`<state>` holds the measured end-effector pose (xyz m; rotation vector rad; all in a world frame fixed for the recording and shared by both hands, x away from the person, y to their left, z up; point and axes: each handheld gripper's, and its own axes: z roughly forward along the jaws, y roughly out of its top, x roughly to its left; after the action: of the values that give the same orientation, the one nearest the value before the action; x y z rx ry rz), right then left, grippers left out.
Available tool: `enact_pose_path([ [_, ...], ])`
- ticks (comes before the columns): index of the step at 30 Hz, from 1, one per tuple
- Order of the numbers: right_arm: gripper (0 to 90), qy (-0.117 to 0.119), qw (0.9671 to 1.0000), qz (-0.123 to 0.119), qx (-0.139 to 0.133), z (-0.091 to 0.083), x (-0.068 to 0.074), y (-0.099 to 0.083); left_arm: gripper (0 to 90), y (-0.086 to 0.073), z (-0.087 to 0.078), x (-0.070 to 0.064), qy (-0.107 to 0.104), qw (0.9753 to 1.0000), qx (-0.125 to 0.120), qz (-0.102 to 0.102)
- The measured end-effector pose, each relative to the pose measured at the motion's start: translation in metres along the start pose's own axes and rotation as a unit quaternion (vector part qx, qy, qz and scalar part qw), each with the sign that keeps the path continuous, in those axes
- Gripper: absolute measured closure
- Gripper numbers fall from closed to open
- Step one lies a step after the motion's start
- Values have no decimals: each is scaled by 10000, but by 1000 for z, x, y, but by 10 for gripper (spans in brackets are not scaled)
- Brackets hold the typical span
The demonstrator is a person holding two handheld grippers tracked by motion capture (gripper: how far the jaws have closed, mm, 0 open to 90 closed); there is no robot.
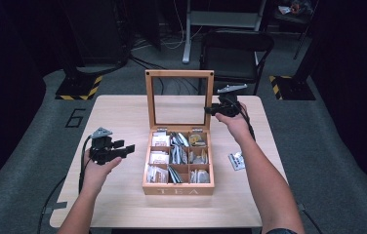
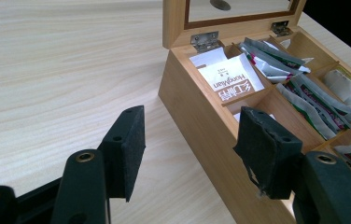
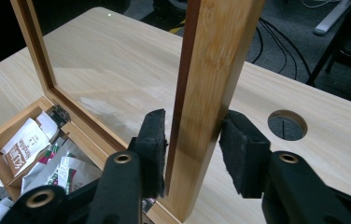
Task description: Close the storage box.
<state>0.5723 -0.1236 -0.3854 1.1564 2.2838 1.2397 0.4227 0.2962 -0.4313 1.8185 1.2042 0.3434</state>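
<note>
A wooden tea box (image 1: 177, 187) marked TEA stands mid-table, its compartments full of tea bags (image 2: 229, 81). The glass-paned lid (image 1: 179, 74) is raised upright. My right gripper (image 1: 210, 110) is at the lid's right edge; in the right gripper view its pads (image 3: 152, 140) press both faces of the lid frame (image 3: 211, 70), so my right gripper (image 3: 192, 140) is shut on it. Left of the box, my left gripper (image 1: 125, 146) hovers above the table. In its own view my left gripper (image 2: 190, 135) is open and holds nothing, beside the box's left wall (image 2: 197, 116).
One loose tea packet (image 1: 236, 161) lies on the table right of the box. A round cable hole (image 3: 287, 125) is in the tabletop behind the lid. A black folding chair (image 1: 235, 48) stands beyond the table's far edge.
</note>
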Motion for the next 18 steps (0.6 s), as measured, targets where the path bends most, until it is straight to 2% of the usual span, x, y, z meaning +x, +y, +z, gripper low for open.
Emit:
enact_pose_path([
  [2,656,-32,10000,-34,18,-2,0,1,420,1,-1,0,-23,10000,32,5],
  [6,660,48,10000,70,-21,-6,1,-1,420,2,1,-1,-26,10000,15,-10],
  [9,660,67,9999,-18,-110,-9,2,-4,420,4,2,-2,-69,10000,26,-22],
  [10,660,65,9999,25,-111,-10,4,-5,420,5,3,-3,-83,10000,29,-13],
  [12,660,65,9998,-80,-145,-13,6,-6,420,8,4,-6,-112,9999,32,9],
  [15,669,82,9997,-72,-214,-17,8,-10,420,13,5,-10,-141,9999,1,99],
  [18,692,130,9993,45,-354,-23,8,-15,422,18,9,-14,-181,9998,-39,83],
])
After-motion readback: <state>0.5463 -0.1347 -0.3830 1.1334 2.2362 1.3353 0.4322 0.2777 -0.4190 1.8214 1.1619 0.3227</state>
